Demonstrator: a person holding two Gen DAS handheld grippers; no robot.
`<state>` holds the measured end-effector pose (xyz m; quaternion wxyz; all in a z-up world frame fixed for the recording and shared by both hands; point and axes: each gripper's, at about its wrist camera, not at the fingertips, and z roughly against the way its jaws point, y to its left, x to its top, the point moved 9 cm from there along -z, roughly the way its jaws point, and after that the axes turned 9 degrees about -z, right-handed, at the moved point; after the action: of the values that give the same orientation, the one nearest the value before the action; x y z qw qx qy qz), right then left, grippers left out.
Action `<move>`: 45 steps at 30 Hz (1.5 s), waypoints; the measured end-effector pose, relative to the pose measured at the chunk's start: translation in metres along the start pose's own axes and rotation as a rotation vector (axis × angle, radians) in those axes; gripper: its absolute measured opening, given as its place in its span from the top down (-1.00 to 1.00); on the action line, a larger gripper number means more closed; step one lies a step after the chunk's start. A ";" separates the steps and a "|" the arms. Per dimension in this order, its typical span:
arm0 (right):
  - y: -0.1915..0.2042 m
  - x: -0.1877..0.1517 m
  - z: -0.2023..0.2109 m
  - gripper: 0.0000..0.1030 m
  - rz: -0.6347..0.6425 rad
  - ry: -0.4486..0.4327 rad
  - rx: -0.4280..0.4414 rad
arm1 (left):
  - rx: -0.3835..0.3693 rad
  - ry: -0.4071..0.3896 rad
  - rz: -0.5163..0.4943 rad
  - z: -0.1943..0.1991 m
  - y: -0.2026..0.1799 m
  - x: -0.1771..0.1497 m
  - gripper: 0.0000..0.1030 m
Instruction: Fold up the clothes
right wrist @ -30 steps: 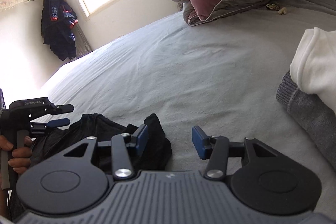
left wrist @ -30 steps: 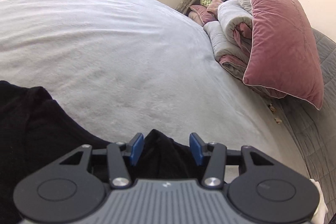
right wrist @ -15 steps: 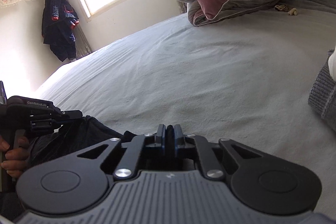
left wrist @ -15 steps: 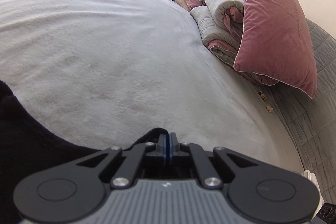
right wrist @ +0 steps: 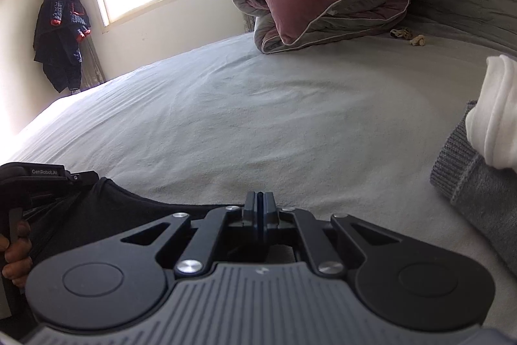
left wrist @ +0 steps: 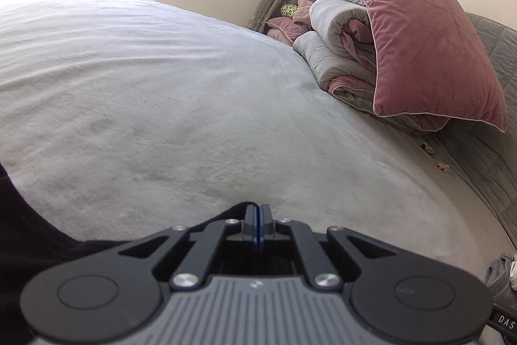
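Both tongs clamped on a black garment at the near edge of a bed.

A second ago both tongs stood open over the cloth; now the left tongs (left wrist: 257, 223) and right tongs (right wrist: 259, 215) are closed, each with the garment (right wrist: 129, 209) pinched between its fingers. The garment is seen stretched between them along the near edge of the bed (right wrist: 258, 118), its top hem pulled into a fairly straight line. A grey knit (right wrist: 478, 183) with a white piece (right wrist: 497, 112) on it is seen at the right edge, and a pink pillow (left wrist: 426, 44) at the far corner. With two points now held, the cloth is judged ready to be lifted or carried over for a fold; how much is already folded cannot be told.
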<state>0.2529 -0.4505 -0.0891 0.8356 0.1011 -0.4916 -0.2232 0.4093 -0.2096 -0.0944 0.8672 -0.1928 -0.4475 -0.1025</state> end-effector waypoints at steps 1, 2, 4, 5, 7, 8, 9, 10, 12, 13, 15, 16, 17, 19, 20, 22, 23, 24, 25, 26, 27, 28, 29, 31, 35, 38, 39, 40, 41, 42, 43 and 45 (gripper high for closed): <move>-0.001 0.001 0.001 0.86 -0.018 0.003 0.013 | 0.007 0.005 -0.010 0.001 -0.001 0.001 0.96; 0.000 0.001 0.004 0.84 -0.036 0.005 0.029 | 0.013 0.012 -0.024 0.003 -0.004 0.002 0.87; 0.001 0.002 0.011 0.72 -0.056 0.021 0.061 | 0.005 0.029 -0.043 0.008 -0.011 0.003 0.59; 0.002 0.004 0.014 0.72 -0.057 0.028 0.070 | 0.002 0.035 -0.050 0.012 -0.014 0.004 0.38; 0.001 0.007 0.021 0.67 -0.070 0.038 0.091 | -0.005 0.031 -0.084 0.024 -0.023 0.006 0.31; -0.001 0.008 0.023 0.62 -0.084 0.044 0.100 | -0.012 0.026 -0.107 0.031 -0.028 0.007 0.29; -0.004 0.010 0.026 0.50 -0.099 0.052 0.109 | -0.026 0.021 -0.137 0.038 -0.035 0.007 0.28; -0.007 0.012 0.028 0.39 -0.113 0.059 0.115 | -0.048 0.016 -0.180 0.047 -0.045 0.004 0.28; -0.011 0.014 0.033 0.38 -0.131 0.074 0.138 | -0.097 0.008 -0.280 0.064 -0.066 -0.004 0.28; -0.013 0.015 0.035 0.38 -0.143 0.081 0.157 | -0.124 0.005 -0.337 0.073 -0.078 -0.009 0.28; -0.015 0.017 0.036 0.38 -0.190 0.093 0.211 | -0.189 0.000 -0.437 0.088 -0.101 -0.024 0.28; -0.016 0.016 0.035 0.38 -0.209 0.101 0.231 | -0.222 -0.002 -0.479 0.096 -0.111 -0.031 0.29; -0.017 0.015 0.033 0.38 -0.214 0.110 0.232 | -0.252 -0.002 -0.513 0.102 -0.120 -0.039 0.29; -0.017 0.012 0.031 0.38 -0.219 0.128 0.234 | -0.307 0.002 -0.567 0.112 -0.135 -0.052 0.29; -0.015 0.010 0.030 0.38 -0.210 0.140 0.233 | -0.340 0.008 -0.592 0.117 -0.143 -0.058 0.29; -0.013 0.007 0.031 0.38 -0.189 0.166 0.233 | -0.388 0.020 -0.634 0.124 -0.154 -0.067 0.29; -0.011 0.005 0.034 0.38 -0.173 0.185 0.240 | -0.407 0.028 -0.655 0.125 -0.159 -0.071 0.29; -0.010 0.003 0.037 0.38 -0.156 0.204 0.247 | -0.423 0.038 -0.673 0.124 -0.163 -0.075 0.29; -0.008 0.001 0.040 0.38 -0.139 0.225 0.254 | -0.435 0.052 -0.689 0.123 -0.168 -0.080 0.29; -0.007 -0.002 0.044 0.38 -0.121 0.251 0.264 | -0.447 0.066 -0.705 0.123 -0.172 -0.085 0.29; -0.005 -0.006 0.047 0.38 -0.101 0.276 0.276 | -0.457 0.081 -0.725 0.121 -0.175 -0.090 0.30; -0.004 -0.009 0.051 0.38 -0.081 0.297 0.288 | -0.466 0.096 -0.746 0.119 -0.179 -0.096 0.31; -0.002 -0.011 0.054 0.37 -0.063 0.305 0.299 | -0.476 0.111 -0.767 0.118 -0.183 -0.102 0.32; 0.001 -0.013 0.060 0.28 -0.041 0.305 0.313 | -0.459 0.119 -0.813 0.113 -0.188 -0.110 0.36; 0.008 -0.016 0.057 0.22 -0.038 0.311 0.341 | -0.415 0.108 -0.870 0.105 -0.196 -0.116 0.38; 0.002 -0.015 0.049 0.22 -0.057 0.307 0.294 | -0.389 0.092 -0.881 0.100 -0.200 -0.112 0.38; -0.002 -0.013 0.047 0.22 -0.081 0.297 0.294 | -0.380 0.086 -0.884 0.099 -0.201 -0.111 0.38; -0.005 -0.010 0.045 0.22 -0.114 0.280 0.299 | -0.372 0.081 -0.887 0.098 -0.203 -0.110 0.39; -0.007 -0.007 0.042 0.22 -0.147 0.261 0.302 | -0.363 0.075 -0.891 0.096 -0.204 -0.109 0.39; -0.009 -0.005 0.038 0.22 -0.177 0.244 0.305 | -0.355 0.070 -0.888 0.096 -0.205 -0.108 0.39; -0.010 -0.004 0.033 0.22 -0.202 0.228 0.308 | -0.347 0.065 -0.884 0.096 -0.206 -0.107 0.41; -0.009 -0.003 0.021 0.22 -0.235 0.190 0.330 | -0.336 0.060 -0.877 0.095 -0.206 -0.107 0.41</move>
<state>0.2316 -0.4556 -0.0845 0.8186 0.3135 -0.4254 -0.2251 0.2054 -0.3546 -0.0817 0.7113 -0.1202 -0.4388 -0.5358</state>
